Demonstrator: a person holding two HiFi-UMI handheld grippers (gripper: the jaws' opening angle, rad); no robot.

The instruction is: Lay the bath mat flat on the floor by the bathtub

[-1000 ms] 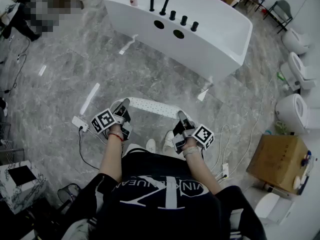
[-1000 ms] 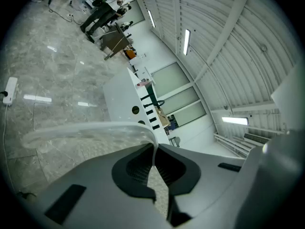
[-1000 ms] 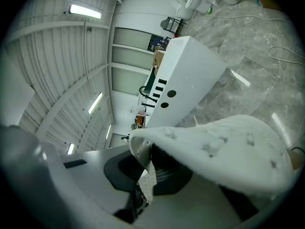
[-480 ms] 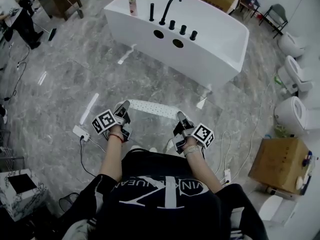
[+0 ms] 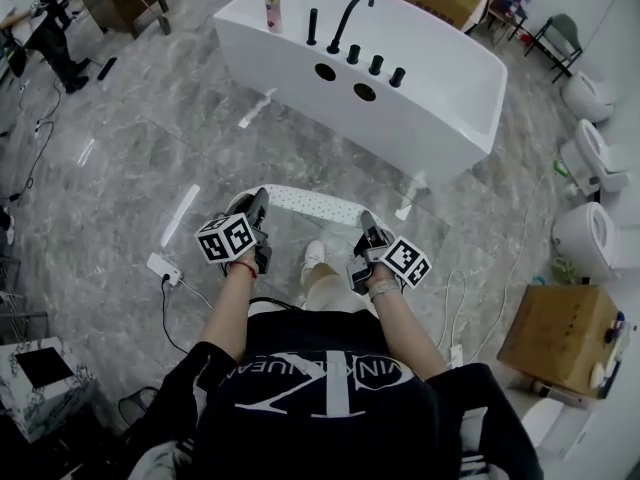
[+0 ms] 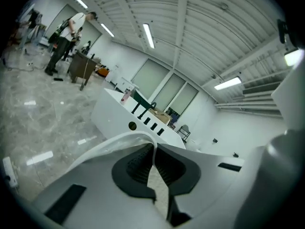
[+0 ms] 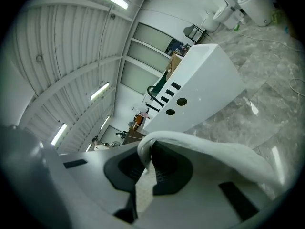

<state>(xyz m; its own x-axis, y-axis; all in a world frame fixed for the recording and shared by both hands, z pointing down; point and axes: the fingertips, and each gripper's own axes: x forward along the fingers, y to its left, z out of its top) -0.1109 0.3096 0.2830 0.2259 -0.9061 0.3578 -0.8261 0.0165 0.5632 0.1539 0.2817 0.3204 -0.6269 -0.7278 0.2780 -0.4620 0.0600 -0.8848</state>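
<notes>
A white perforated bath mat [image 5: 310,204] hangs stretched between my two grippers above the grey marble floor, short of the white bathtub [image 5: 400,108]. My left gripper [image 5: 258,206] is shut on the mat's left end, and the mat's edge [image 6: 125,141] curls over its jaws. At the other end my right gripper [image 5: 366,224] is shut on the mat [image 7: 209,149], which drapes across its jaws. The bathtub [image 6: 128,120] shows ahead in both gripper views [image 7: 200,92].
Black faucet fittings [image 5: 350,28] and a bottle [image 5: 271,10] stand on the tub's rim. A power strip with cable [image 5: 160,268] lies left on the floor. Toilets [image 5: 590,228] and a cardboard box [image 5: 560,328] are right. My shoe [image 5: 313,255] sits under the mat.
I have stepped towards the bathtub; both grippers carried the mat forward and slightly up, still holding its ends. One foot now shows beneath the mat.
</notes>
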